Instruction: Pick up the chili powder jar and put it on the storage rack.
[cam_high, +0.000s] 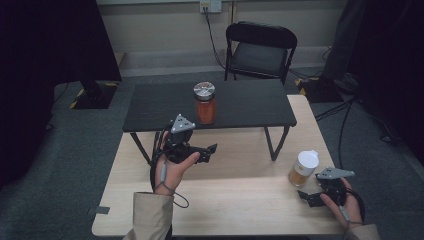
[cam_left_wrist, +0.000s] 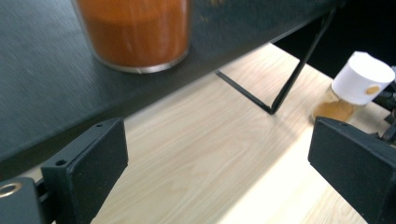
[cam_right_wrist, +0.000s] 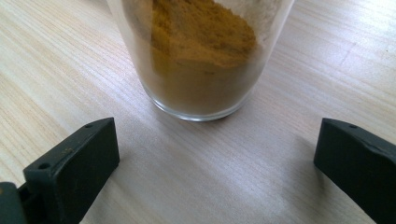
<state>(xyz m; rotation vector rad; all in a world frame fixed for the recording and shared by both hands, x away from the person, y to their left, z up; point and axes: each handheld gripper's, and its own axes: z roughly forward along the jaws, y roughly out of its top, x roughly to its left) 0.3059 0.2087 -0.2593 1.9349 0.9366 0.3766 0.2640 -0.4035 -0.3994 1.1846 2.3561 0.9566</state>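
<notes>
- High view shows two jars: a clear glass jar of orange-red powder with a round silver metal lid (cam_high: 205, 104), and a small clear glass jar of yellow-brown powder with a white plastic cap (cam_high: 303, 169).
- The orange-red jar stands upright on a low black rectangular stand with thin black legs (cam_high: 150, 107), near its front edge. In the left gripper view its glass base (cam_left_wrist: 135, 32) is packed with powder right to the wall.
- The white-capped jar stands on the pale wood-grain counter (cam_high: 235, 200), to the right of the stand and apart from it. In the left gripper view it looks tilted because that camera is turned (cam_left_wrist: 355, 88).
- Right gripper view brings this jar close (cam_right_wrist: 201, 60): the powder lies heaped against the glass, the thick base rests flat on the wood.
- The left tool (cam_high: 207, 152) is held above the counter just in front of the stand; its jaws stand wide apart with nothing between them.
- The right tool (cam_high: 307, 196) sits near the counter's right front corner, just beside the white-capped jar; its jaws are spread wide, the jar ahead of them and untouched.
- Beige sleeves cover the person's forearms (cam_high: 150, 217).
- Beyond the counter lie grey carpet (cam_high: 45, 165), a black folding chair (cam_high: 260, 50), dark curtains at both sides and a wall socket with a cable (cam_high: 210, 6).
</notes>
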